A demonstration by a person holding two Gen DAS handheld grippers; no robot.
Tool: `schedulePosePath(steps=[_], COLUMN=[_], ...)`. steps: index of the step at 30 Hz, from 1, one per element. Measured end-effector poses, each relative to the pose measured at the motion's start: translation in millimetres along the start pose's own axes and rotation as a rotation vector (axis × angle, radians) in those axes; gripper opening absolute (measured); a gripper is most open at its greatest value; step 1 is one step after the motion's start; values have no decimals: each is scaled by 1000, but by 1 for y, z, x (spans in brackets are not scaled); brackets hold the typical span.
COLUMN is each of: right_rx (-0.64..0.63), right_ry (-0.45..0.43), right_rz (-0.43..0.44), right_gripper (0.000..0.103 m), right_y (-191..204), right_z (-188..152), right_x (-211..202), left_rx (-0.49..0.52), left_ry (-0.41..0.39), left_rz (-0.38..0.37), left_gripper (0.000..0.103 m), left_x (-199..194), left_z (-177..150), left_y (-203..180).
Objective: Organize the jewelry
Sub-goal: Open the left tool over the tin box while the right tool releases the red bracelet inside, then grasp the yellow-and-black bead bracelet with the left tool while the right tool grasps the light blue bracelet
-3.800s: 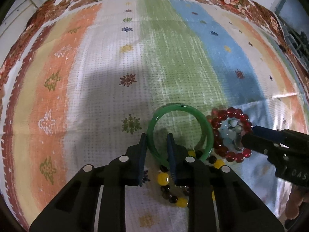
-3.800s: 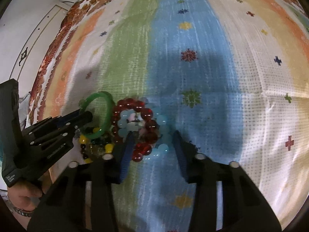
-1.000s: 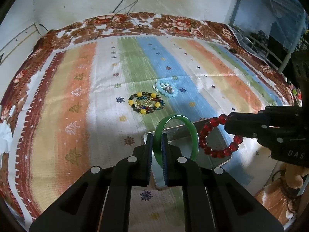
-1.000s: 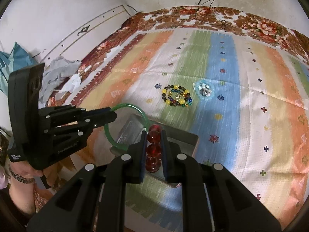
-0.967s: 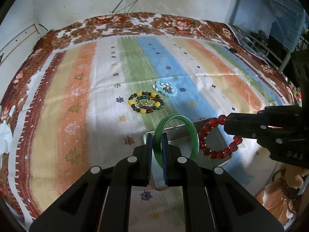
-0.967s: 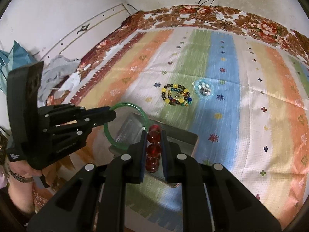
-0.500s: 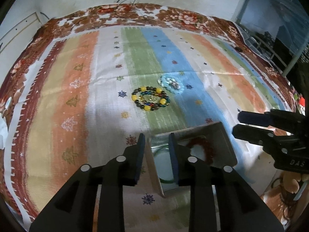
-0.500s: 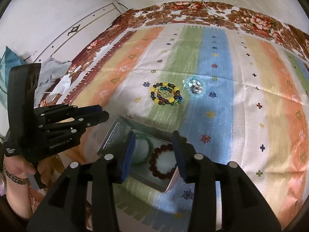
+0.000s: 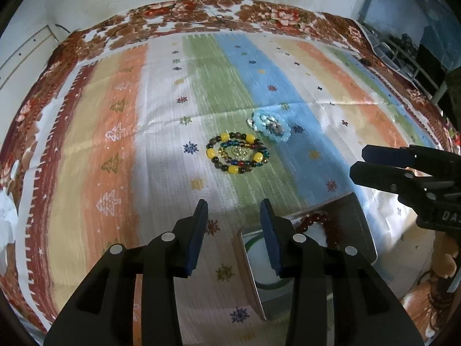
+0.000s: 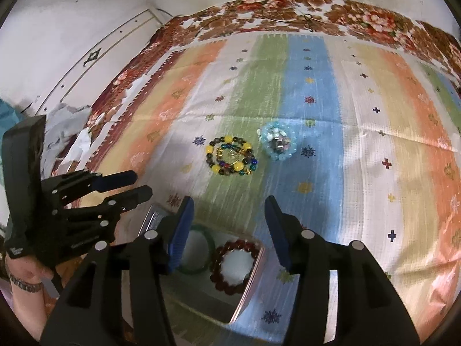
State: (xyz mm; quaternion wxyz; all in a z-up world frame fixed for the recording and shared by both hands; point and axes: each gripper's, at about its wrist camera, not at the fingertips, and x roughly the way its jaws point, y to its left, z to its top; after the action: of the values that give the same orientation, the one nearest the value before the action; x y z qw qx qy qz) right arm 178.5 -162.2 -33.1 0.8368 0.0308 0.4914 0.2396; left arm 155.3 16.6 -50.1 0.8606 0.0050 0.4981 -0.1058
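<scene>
Right wrist | right hand-held gripper (image 10: 229, 216) wide, empty | left hand-held gripper (image 9: 233, 219) wide, empty | green bangle (image 10: 209, 245), red bracelet (image 10: 233, 262) in tin (image 10: 250, 285) below fingertips

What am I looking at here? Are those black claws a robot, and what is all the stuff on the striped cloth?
No robot: a person holds a black two-finger grabber in each hand, each carrying a wide-angle camera looking along its fingers. One picture comes from the left gripper, the other from the right gripper; each also sees the other from the side. Both are open and hold nothing. Below them sits a metal tin with a green bangle and a red bead bracelet inside. Further off on the striped cloth lie a yellow and dark bead bracelet and a pale blue bead bracelet, close together; whether they touch is unclear.
</scene>
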Motion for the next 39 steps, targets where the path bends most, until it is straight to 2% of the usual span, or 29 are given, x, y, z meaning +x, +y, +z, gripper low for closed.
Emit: schedulePosePath(steps=[4,11,39], right_rx=[54,111,174], right_ry=[37,51,150], right_rz=[21,17,-131], right_gripper=[54,55,57], right_y=[-12,-32,-80], right_z=[5,16,67], right_x=[15,22,96], left_rx=[-10,-10,-10], left_ry=[10,39,173], left_rz=[3,11,65], left_gripper=[37,38,38], left_x=[8,28,106], left_z=[14,35,75], left_y=[5,6,25])
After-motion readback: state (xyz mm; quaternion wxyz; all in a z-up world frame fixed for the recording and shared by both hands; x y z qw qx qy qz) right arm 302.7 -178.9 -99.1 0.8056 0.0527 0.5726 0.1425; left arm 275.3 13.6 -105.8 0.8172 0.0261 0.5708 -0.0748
